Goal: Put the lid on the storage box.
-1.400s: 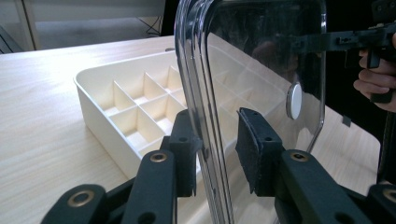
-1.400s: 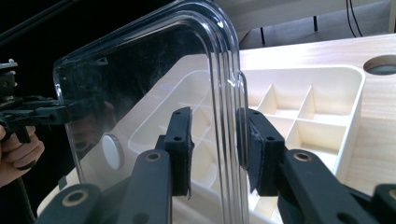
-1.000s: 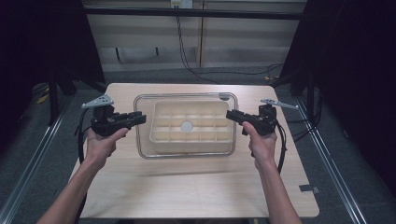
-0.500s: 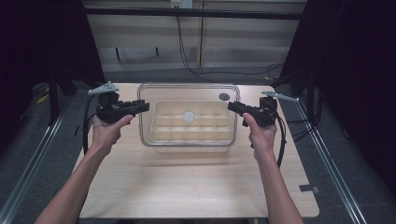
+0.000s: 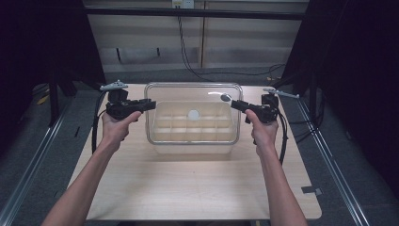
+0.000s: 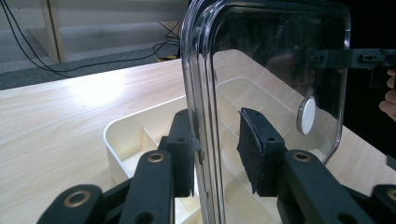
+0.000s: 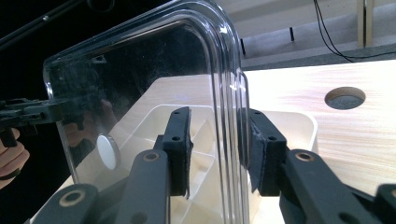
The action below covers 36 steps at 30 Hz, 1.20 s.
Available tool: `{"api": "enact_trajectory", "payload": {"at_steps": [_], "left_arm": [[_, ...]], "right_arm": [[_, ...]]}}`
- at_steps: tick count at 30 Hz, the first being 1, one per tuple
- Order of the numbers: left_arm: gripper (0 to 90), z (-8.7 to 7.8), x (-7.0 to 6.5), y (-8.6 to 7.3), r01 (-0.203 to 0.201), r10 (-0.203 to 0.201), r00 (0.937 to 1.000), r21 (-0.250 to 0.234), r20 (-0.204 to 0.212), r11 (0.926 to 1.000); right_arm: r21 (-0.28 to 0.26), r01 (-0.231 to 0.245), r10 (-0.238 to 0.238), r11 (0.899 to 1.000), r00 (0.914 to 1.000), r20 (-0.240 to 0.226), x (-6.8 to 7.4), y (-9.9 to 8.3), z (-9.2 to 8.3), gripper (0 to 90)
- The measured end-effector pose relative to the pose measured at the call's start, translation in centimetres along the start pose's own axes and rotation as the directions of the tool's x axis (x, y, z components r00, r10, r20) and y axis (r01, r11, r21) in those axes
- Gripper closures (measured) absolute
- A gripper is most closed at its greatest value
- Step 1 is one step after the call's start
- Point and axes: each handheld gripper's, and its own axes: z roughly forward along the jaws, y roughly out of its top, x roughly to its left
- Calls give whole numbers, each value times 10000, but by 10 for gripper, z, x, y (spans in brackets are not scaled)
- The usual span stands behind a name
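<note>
Clear rounded-rectangle plastic lid [image 5: 193, 113], long axis left-right mid-frame, above cream compartmented tray [image 5: 194, 128]; left gripper [image 6: 217, 151] and right gripper [image 7: 215, 149] jaws straddle its edges, clamping unclear.

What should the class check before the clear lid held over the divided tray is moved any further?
1. Left hand-held gripper straddles the clear lid rim: ok.
2. Right hand-held gripper straddles the opposite rim: ok.
3. Both grips firmly closed on the rim: cannot tell; a gap shows beside one pad in each gripper view.
4. Lid clear of the divided tray: ok, raised above it.
5. Bare tabletop in front of the tray to set the lid down: ok.
</note>
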Motion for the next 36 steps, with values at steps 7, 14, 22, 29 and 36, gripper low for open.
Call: {"api": "enact_trajectory", "payload": {"at_steps": [7, 14, 22, 29, 36], "left_arm": [[651, 8, 5, 0, 6, -4, 9999, 168, -132, 9999], [632, 16, 12, -2, 178, -172, 9996, 269, -234, 9995], [611, 22, 16, -6, 345, -338, 9988, 194, -356, 9992], [587, 30, 22, -13, 523, -505, 9981, 513, -353, 9973], [569, 33, 29, -25, 843, -840, 9964, 659, -61, 9943]], "right_arm": [[157, -182, 182, 9997, 9998, -1, -8, 1, 6, 647], [573, -69, 60, 9983, 9999, 142, -12, 5, 14, 641], [781, 10, -27, 9969, 9998, 218, -18, 5, 23, 626], [802, -86, 57, 9967, 9993, 361, -23, 2, 31, 609], [913, -72, 27, 9958, 9988, 484, -27, -1, 38, 589]]}}
